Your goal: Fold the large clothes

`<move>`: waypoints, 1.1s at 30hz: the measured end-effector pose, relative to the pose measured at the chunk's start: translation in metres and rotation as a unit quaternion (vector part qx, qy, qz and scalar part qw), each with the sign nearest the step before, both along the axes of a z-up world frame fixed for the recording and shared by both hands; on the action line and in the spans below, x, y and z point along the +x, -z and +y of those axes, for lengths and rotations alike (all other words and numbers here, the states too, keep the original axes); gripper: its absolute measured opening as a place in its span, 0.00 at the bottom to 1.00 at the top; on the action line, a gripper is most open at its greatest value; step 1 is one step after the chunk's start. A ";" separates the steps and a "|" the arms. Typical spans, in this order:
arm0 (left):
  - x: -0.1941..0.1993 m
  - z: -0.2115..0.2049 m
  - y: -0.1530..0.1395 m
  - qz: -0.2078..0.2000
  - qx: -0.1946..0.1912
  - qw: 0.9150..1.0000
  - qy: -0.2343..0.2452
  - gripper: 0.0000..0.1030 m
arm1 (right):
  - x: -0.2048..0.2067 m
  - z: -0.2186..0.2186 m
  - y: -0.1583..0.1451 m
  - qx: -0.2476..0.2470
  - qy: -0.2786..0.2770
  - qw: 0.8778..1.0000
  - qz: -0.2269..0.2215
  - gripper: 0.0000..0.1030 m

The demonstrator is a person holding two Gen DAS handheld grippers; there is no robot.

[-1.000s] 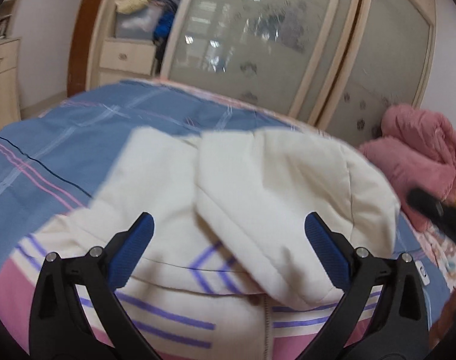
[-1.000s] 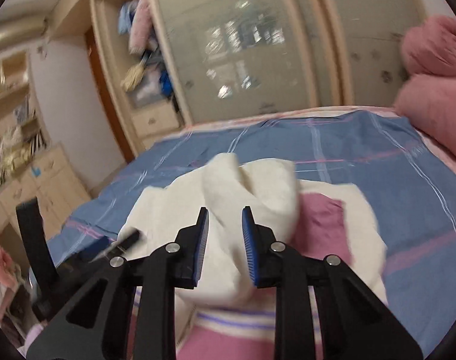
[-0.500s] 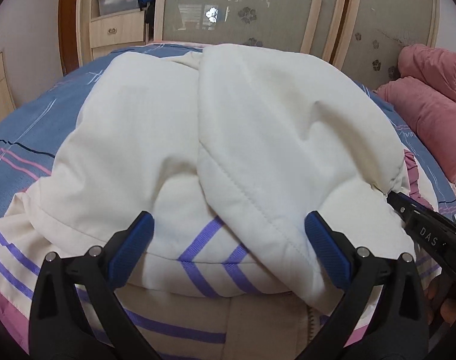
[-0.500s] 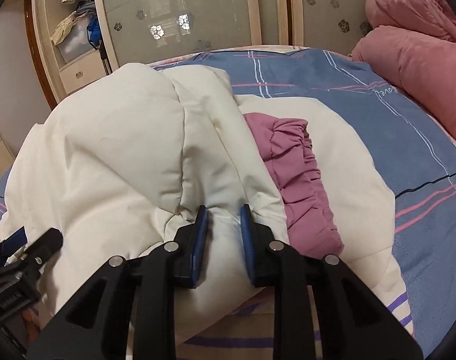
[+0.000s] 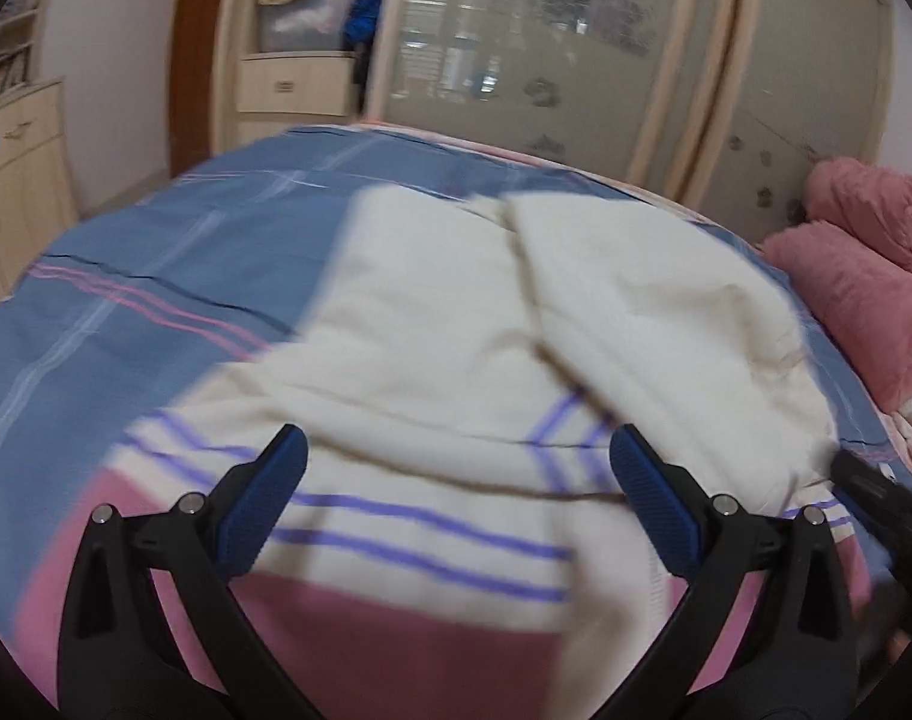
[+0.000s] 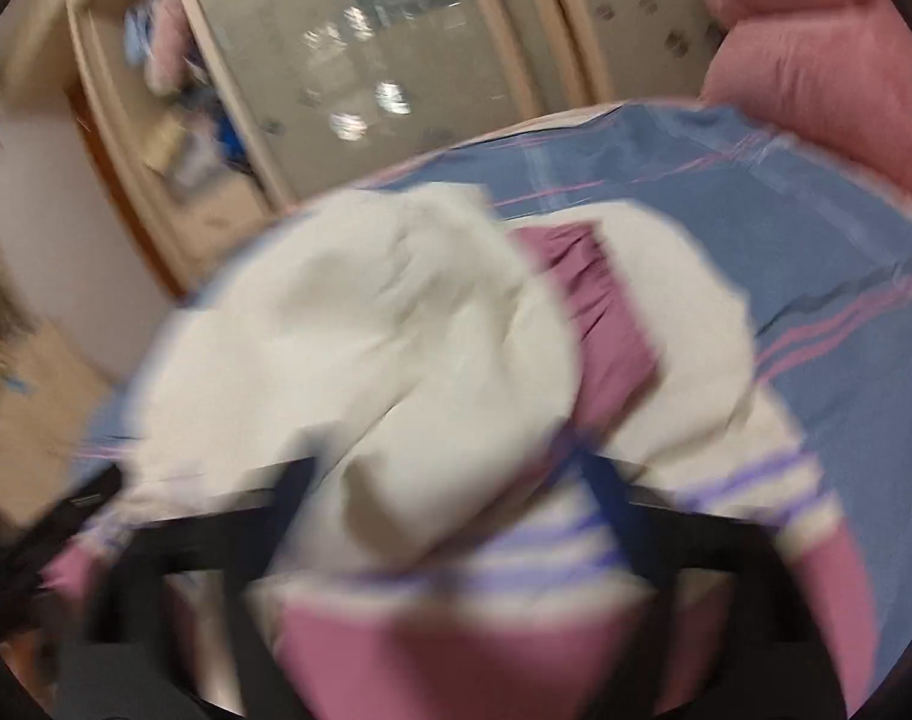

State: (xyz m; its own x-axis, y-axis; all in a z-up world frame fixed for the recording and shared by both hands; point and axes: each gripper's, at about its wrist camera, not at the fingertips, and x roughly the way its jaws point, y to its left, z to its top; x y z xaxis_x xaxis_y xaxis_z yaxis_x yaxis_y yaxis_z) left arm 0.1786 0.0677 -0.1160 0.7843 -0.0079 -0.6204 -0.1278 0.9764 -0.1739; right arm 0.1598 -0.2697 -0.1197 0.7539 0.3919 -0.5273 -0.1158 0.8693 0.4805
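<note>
— What can't be read?
— The right wrist view is smeared: the right gripper (image 6: 450, 510) jaws, opening, are dark streaks over the cream jacket (image 6: 366, 348).
— And the left?
— Beyond the left gripper (image 5: 456, 480), the wardrobe (image 5: 576, 48) is soft; the jacket's pink hem leaves the frame below.

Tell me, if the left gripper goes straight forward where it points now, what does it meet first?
Most likely the cream jacket lying on the blue bedsheet. The left gripper has its jaws open and points down at the folded fabric, though blur makes depth uncertain.
</note>
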 end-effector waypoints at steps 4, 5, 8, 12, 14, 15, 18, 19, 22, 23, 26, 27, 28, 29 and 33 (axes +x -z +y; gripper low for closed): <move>-0.011 0.039 -0.005 0.020 -0.013 0.999 -0.045 0.98 | -0.021 0.035 0.014 0.072 -0.149 0.984 0.060 0.91; -0.014 0.049 -0.005 0.025 -0.020 0.998 -0.054 0.98 | -0.020 0.046 0.023 0.075 -0.173 0.978 0.086 0.79; -0.021 0.064 0.001 0.035 -0.025 0.997 -0.070 0.98 | -0.016 0.073 0.048 0.037 -0.203 0.968 0.146 0.71; -0.029 0.071 0.019 0.053 -0.018 0.996 -0.069 0.98 | -0.022 0.087 0.046 0.003 -0.205 0.969 0.138 0.73; -0.029 0.072 0.027 0.065 -0.011 0.995 -0.074 0.98 | -0.025 0.085 0.041 0.012 -0.209 0.968 0.138 0.72; -0.029 0.072 0.030 0.067 -0.011 0.995 -0.076 0.98 | -0.025 0.082 0.040 0.024 -0.214 0.967 0.139 0.72; -0.030 0.074 0.037 0.072 -0.005 0.994 -0.077 0.98 | -0.029 0.086 0.044 0.026 -0.243 0.956 0.160 0.72; -0.030 0.072 0.037 0.071 0.000 0.994 -0.077 0.98 | -0.032 0.090 0.047 0.016 -0.246 0.955 0.164 0.72; -0.029 0.069 0.038 0.072 0.010 0.994 -0.077 0.98 | -0.038 0.097 0.049 -0.005 -0.252 0.955 0.156 0.72; -0.030 0.069 0.039 0.072 0.012 0.994 -0.077 0.98 | -0.039 0.097 0.048 -0.006 -0.252 0.955 0.154 0.72; -0.030 0.069 0.039 0.072 0.013 0.994 -0.078 0.98 | -0.040 0.093 0.043 -0.001 -0.252 0.956 0.152 0.72; -0.030 0.069 0.038 0.071 0.012 0.994 -0.078 0.98 | -0.041 0.091 0.043 -0.002 -0.253 0.956 0.151 0.72; -0.030 0.069 0.038 0.070 0.011 0.994 -0.077 0.98 | -0.042 0.090 0.042 0.000 -0.253 0.956 0.150 0.72; -0.031 0.069 0.037 0.070 0.009 0.995 -0.077 0.98 | -0.044 0.087 0.040 0.008 -0.251 0.957 0.146 0.72; -0.031 0.068 0.038 0.074 0.013 0.994 -0.075 0.98 | -0.047 0.093 0.041 0.022 -0.263 0.954 0.143 0.72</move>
